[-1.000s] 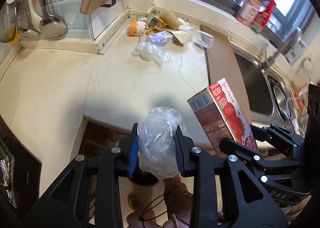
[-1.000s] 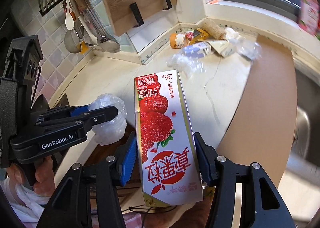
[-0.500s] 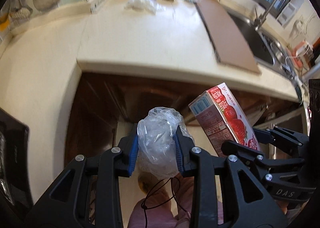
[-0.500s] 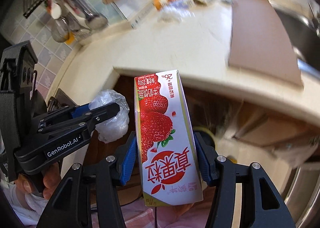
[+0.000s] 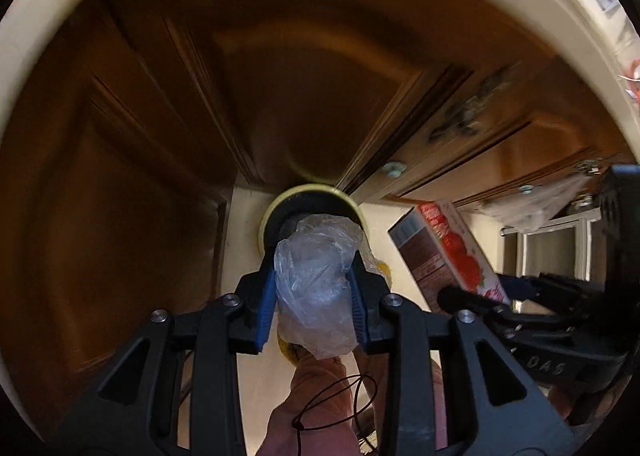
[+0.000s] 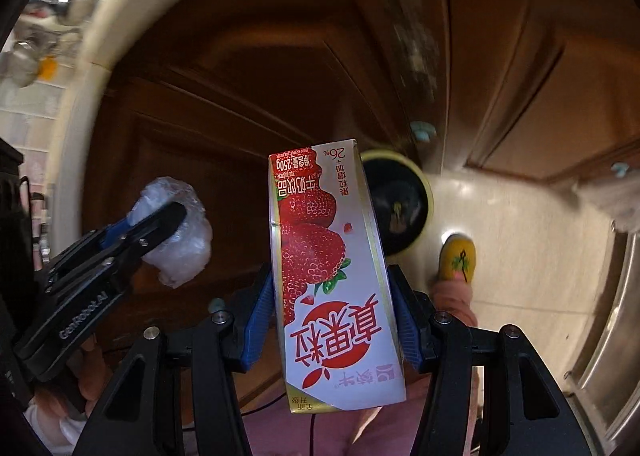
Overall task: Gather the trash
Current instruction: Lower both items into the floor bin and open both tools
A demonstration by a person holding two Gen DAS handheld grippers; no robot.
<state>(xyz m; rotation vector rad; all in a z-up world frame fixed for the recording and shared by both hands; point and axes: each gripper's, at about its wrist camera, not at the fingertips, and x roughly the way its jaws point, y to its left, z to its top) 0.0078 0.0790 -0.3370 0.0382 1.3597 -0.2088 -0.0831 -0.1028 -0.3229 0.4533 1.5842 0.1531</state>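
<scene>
Dim warm light, motion-blurred cabinets (image 5: 304, 95), fisheye-bent edges, floor glare (image 6: 450, 236)

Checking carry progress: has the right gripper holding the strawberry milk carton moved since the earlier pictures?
Yes. The right gripper dropped below the cream countertop edge toward the floor bin.

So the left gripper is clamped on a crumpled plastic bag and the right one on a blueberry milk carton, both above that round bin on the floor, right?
Nearly. The carton in the right gripper shows strawberries, not blueberries, clear in the right wrist view. The rest stands: the left gripper clamps the crumpled plastic bag, both above the round bin on the floor.
</scene>
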